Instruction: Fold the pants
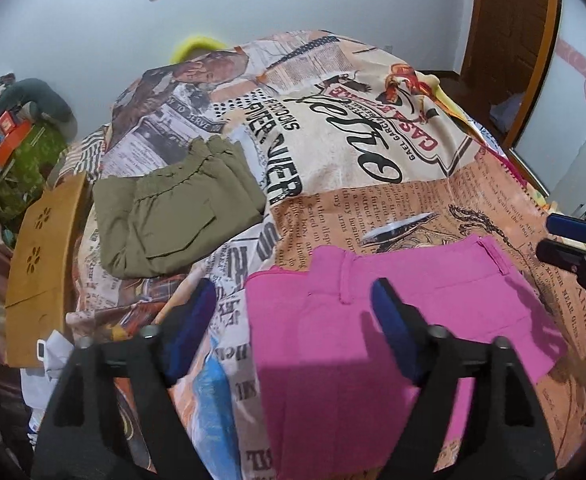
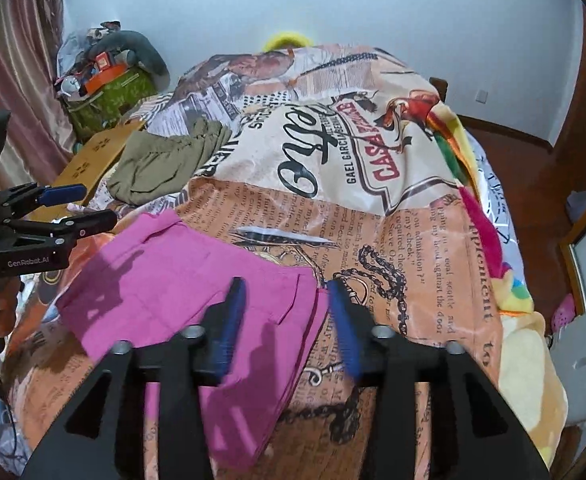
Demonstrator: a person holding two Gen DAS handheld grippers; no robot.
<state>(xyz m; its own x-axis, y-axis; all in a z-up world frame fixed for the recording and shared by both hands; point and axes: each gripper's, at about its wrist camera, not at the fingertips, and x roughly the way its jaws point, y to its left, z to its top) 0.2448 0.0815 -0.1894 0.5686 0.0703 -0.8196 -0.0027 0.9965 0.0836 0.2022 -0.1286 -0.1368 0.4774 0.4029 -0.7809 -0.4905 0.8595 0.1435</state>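
Pink pants (image 1: 393,320) (image 2: 173,272) lie folded flat on the newspaper-print bed cover (image 1: 373,140) (image 2: 393,240). My left gripper (image 1: 293,292) (image 2: 93,205) hangs above their left edge, its blue-padded jaws wide apart and nothing between them. Over the pants' right edge, my right gripper (image 2: 285,286) (image 1: 549,236) stands open, and its pads do not touch the cloth. Both grippers cast shadows on the pink fabric. A second pair, olive green pants (image 1: 173,216) (image 2: 161,164), sits folded further back on the left.
A wooden board (image 1: 41,248) (image 2: 93,160) leans at the bed's left edge. Behind it a green bag (image 1: 21,164) (image 2: 109,96) carries clutter. A small clear packet (image 1: 397,228) (image 2: 277,236) lies just beyond the pink pants. A wooden door frame (image 1: 509,40) stands at the right.
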